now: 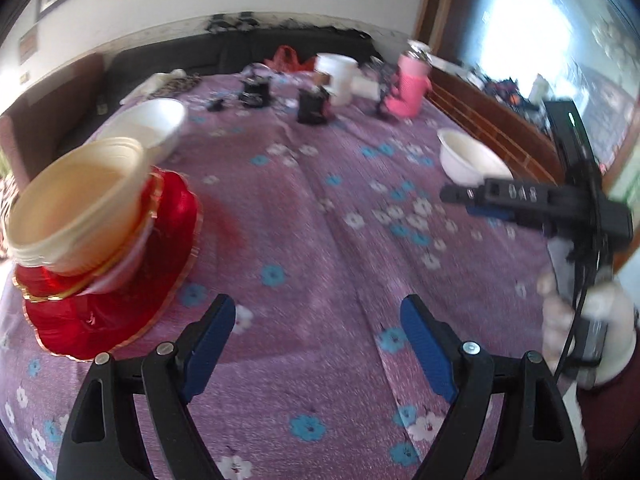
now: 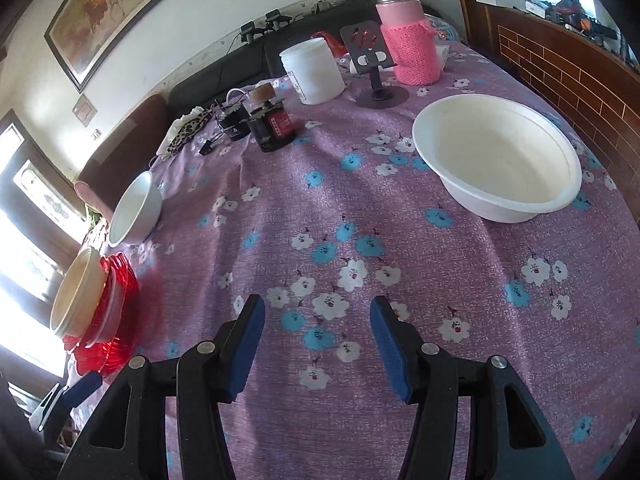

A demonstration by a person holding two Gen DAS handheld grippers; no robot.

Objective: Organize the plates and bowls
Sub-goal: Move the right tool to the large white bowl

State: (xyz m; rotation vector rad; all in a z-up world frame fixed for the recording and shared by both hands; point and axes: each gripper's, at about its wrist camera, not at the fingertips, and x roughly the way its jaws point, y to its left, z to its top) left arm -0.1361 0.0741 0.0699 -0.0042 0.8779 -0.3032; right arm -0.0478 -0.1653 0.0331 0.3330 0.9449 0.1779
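Left wrist view: left gripper (image 1: 318, 316) is hanging over the purple flowered tablecloth (image 1: 320, 216), jaws standing wide, nothing between the blue pads (image 1: 212, 344). Stack of cream bowls (image 1: 76, 208) is sitting on red plates (image 1: 120, 316) at the left of this view, tilted by the lens and blurred. White bowl (image 1: 150, 122) is standing just behind the stack; a second white bowl (image 1: 468, 158) is sitting well apart at the right, near the table's far edge. Right gripper (image 1: 460, 198) is showing at the right edge of this view, a hand (image 1: 560, 320) gripping its handle, its fingertips pointing toward the second bowl but not touching it. Right wrist view: right gripper (image 2: 318, 312) is hovering above the cloth, jaws parted to a middling gap and gripping nothing. Large white bowl (image 2: 500, 164) is lying ahead and to the right, upright and empty. Smaller white bowl (image 2: 134, 216) and the cream stack (image 2: 78, 292) on red plates (image 2: 116, 344) are sitting at the far left edge. White tub (image 2: 314, 70), pink knitted bottle (image 2: 408, 40) and small dark jar (image 2: 272, 126) are crowding the back of the table.
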